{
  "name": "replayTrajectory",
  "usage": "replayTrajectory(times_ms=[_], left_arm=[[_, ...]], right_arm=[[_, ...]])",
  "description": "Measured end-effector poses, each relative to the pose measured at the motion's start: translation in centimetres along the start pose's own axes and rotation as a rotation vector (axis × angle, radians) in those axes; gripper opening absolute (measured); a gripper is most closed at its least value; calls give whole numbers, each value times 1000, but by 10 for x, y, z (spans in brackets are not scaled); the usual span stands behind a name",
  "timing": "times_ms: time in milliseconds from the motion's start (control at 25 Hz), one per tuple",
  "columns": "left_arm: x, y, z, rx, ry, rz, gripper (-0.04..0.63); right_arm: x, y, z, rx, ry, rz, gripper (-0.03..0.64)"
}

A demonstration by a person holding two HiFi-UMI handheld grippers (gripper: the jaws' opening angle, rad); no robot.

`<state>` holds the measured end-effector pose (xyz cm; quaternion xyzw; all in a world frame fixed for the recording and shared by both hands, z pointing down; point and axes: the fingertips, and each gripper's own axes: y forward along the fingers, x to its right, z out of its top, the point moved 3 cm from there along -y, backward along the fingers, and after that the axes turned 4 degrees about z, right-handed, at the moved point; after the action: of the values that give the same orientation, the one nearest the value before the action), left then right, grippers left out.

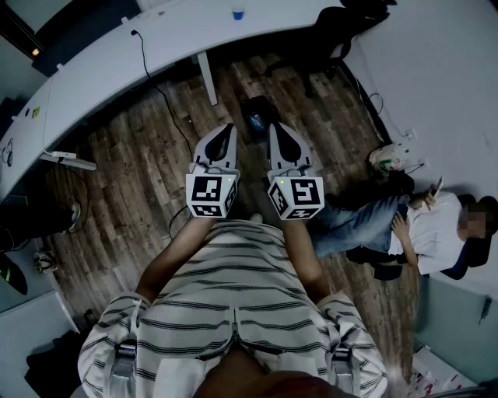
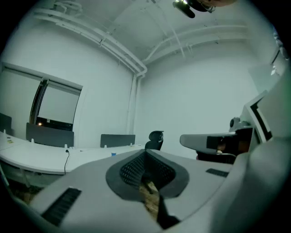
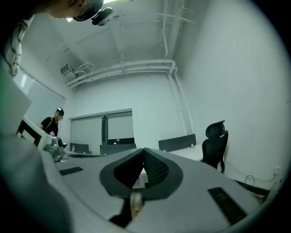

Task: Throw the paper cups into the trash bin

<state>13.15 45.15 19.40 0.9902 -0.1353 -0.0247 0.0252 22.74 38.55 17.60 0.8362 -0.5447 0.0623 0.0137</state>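
Note:
A small blue paper cup [image 1: 238, 13] stands on the long white desk [image 1: 156, 47] far ahead; in the left gripper view the cup [image 2: 112, 154] is a tiny dot on that desk. A dark bin-like object [image 1: 255, 120] sits on the wooden floor just beyond the gripper tips. My left gripper [image 1: 226, 132] and right gripper [image 1: 278, 128] are held side by side in front of the striped shirt, pointing level toward the desk. Both are shut with nothing between the jaws, as the left gripper [image 2: 145, 153] and the right gripper [image 3: 144, 151] show in their own views.
A person sits low on a chair [image 1: 436, 225] at the right, legs stretched toward me. A black office chair [image 1: 342, 31] stands by the desk's far end. A black cable [image 1: 167, 105] trails from the desk over the floor. A white wall [image 1: 443, 85] bounds the right.

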Motion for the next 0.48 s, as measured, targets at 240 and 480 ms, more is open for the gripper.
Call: replayTrajectory(times_ms=[240,480], left_arm=[[25,8,-9,-4,3,20,23],[41,3,-14,-15,10,57,23]], right_arm=[[20,-10,-3,-9,-10,22,11],[26,-20,-3,-7,-25,60,11]])
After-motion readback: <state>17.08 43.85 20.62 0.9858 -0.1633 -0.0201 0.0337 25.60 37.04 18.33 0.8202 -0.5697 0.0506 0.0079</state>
